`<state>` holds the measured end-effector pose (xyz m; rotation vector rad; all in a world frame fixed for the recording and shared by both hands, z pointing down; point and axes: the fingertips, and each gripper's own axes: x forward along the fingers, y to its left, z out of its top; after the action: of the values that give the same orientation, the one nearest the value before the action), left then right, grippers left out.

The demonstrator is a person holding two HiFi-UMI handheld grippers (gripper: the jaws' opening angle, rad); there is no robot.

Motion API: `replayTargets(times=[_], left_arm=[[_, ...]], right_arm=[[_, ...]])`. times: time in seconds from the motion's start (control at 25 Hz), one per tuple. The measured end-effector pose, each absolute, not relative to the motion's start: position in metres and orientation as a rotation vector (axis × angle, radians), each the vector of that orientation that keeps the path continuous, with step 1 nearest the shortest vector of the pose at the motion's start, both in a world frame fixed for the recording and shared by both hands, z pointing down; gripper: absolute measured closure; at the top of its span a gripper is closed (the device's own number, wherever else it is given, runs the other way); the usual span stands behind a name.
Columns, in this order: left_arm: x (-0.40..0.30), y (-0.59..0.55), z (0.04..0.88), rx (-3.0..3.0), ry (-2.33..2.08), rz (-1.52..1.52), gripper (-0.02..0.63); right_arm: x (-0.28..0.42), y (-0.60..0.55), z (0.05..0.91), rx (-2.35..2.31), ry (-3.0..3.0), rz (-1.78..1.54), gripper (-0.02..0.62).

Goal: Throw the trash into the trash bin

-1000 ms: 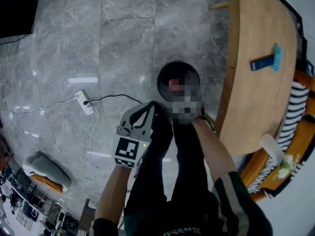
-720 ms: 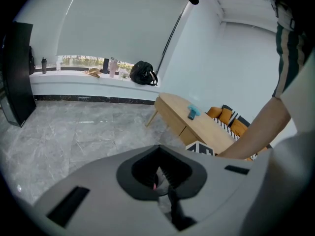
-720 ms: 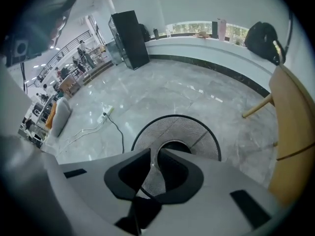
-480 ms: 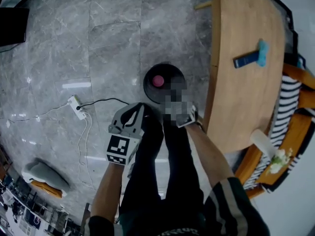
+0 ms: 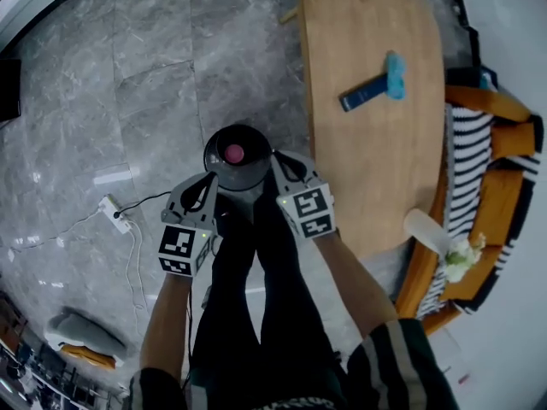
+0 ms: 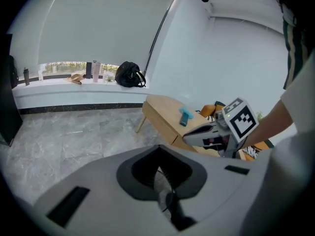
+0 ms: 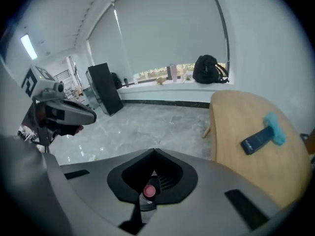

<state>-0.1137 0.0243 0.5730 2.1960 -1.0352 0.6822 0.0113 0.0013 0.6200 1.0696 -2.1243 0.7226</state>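
**Trash bin** (image 5: 249, 172): round, dark, standing on the grey marble floor (image 5: 154, 75) just beside the end of the table and directly ahead of the person's legs.

**Trash** (image 5: 232, 153): one small pink round item, lying inside the bin near its middle. It looks like a cap or lid, though the head view is too small to be sure. It also shows low in the right gripper view, beyond the jaw tips.

**Left gripper** (image 5: 208, 178): held at the bin's left side, tips near the rim. Its jaws are closed together, with nothing between them. Its marker cube (image 5: 180, 250) faces up.

**Right gripper** (image 5: 278, 158): held at the bin's right side, tips at the rim. Its jaws are likewise together and hold nothing. Its marker cube (image 5: 309, 212) faces up.

**Table** (image 5: 367, 178): light wood, long, with rounded ends, to the right of the bin.

**Dark blue flat item** (image 5: 363, 92): lies on the tabletop, towards the far end.

**Light-blue item** (image 5: 394, 63): lies on the tabletop, touching the far end of the dark blue item.

**White cylinder** (image 5: 425, 230): at the table's near right edge.

**Striped cushion** (image 5: 472, 169): black and white, on an orange-framed seat beyond the table's right side.

**Power strip** (image 5: 114, 214): white, on the floor to the left of the left gripper, with cables running from it.

**Backpack** (image 6: 129, 74): black, on the window ledge.
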Motion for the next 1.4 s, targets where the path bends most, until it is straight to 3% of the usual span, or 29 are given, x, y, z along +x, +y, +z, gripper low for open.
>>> replayTargets(times=[0.24, 0.6, 0.64, 0.72, 0.84, 1.4], left_arm=[[-0.067, -0.003, 0.563, 2.278, -0.986, 0.728, 0.606], [-0.018, -0.02, 0.557, 2.322, -0.928, 0.748, 0.606], [-0.014, -0.02, 0.558, 2.323, -0.924, 0.75, 0.606], [-0.01, -0.02, 0.56, 2.321, -0.917, 0.754, 0.606], [-0.008, -0.019, 0.564, 2.31, -0.912, 0.758, 0.606], [-0.018, -0.02, 0.574, 2.263, -0.9, 0.766, 0.606]], right_arm=[[0.071, -0.005, 0.571, 1.245, -2.134, 0.755, 0.594], [0.159, -0.021, 0.571, 1.473, -2.046, 0.795, 0.594], [0.166, -0.026, 0.572, 1.501, -2.037, 0.806, 0.583], [0.178, -0.035, 0.574, 1.565, -2.007, 0.837, 0.478], [0.19, -0.048, 0.577, 1.661, -1.956, 0.859, 0.411], [0.244, -0.106, 0.624, 2.193, -1.537, 1.108, 0.377]])
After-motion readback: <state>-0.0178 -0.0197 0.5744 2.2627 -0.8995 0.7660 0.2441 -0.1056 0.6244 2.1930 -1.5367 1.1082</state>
